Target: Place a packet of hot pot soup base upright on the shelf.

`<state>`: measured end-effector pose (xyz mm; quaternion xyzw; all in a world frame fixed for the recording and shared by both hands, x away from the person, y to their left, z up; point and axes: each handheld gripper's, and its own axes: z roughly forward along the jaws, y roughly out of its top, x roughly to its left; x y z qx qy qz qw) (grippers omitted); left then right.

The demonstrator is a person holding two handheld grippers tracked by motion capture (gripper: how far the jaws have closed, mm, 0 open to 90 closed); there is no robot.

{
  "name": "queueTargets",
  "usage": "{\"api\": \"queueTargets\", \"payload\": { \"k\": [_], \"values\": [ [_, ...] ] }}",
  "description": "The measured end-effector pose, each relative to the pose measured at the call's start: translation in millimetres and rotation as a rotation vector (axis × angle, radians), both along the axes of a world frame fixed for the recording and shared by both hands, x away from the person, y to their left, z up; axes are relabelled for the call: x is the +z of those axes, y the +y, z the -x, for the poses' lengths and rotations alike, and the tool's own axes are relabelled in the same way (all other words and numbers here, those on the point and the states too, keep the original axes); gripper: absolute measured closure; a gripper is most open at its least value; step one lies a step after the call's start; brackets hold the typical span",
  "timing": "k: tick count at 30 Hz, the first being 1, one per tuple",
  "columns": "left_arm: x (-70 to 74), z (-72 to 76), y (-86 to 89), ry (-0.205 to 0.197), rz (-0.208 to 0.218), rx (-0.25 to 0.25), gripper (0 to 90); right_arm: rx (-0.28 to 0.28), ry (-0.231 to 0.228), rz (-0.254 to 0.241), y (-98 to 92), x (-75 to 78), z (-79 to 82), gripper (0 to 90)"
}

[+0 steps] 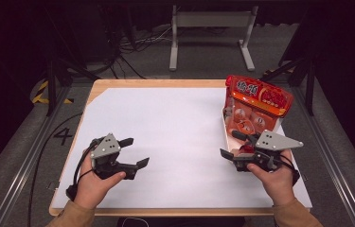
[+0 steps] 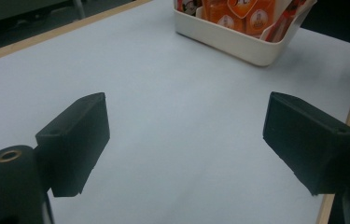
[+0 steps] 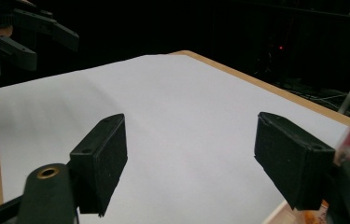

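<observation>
Wooden desk [image 1: 165, 84] covered by a white paper sheet [image 1: 175, 127]. Cream plastic bin [image 1: 226, 137] of orange-red snack packets [image 1: 255, 101] stands at the far right (touching the sheet). Right gripper [image 1: 234, 144] just beside the bin, spread, empty. Left gripper [image 1: 135, 152] well apart, spread, empty.

Wooden-edged bench [image 1: 163, 83], light timber rim visible on far and near sides, far-left corner cut at a slant. Covered almost edge to edge by a white sheet [image 1: 175, 132], flat and smooth. Resting directly on sheet, toward right far side: cream-white rectangular tub [image 2: 228, 39], packed with orange and red snack packets [image 1: 258, 97] standing upright above its rim. Grey carpeted floor [image 1: 19, 142] beneath bench.
</observation>
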<state>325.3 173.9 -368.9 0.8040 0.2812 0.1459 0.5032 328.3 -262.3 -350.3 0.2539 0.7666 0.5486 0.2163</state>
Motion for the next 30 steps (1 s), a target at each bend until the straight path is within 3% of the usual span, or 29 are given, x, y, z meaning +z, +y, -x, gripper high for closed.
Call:
{"api": "queueTargets", "payload": {
  "k": [4, 9, 13, 18, 25, 30],
  "values": [
    [-11.6, 3.9, 9.2, 0.023, 0.077, -0.004, 16.4, 0.007, 0.028, 0.016, 6.0, -10.5, -3.8, 25.1],
    [-26.7, 8.6, 16.0, 0.033, 0.072, 0.003, 15.9, 0.024, -0.01, 0.019, 12.4, -18.8, -2.2, 25.1],
    [-36.9, 11.3, 19.7, 0.042, 0.044, 0.023, 15.7, 0.045, -0.035, 0.015, 16.8, -22.7, 1.9, 25.1],
    [-43.3, 12.4, 25.7, 0.042, 0.05, 0.038, 15.5, 0.053, -0.097, 0.06, 22.9, -23.8, 7.9, 26.9],
    [-51.0, 13.0, 33.0, 0.028, 0.049, 0.057, 15.4, 0.104, -0.042, 0.052, 39.6, -44.8, 11.6, 27.0],
    [-54.1, 12.5, 35.7, 0.027, 0.038, 0.054, 15.4, 0.107, -0.003, 0.036, 47.0, -63.2, 7.2, 26.2]
  ]
}}
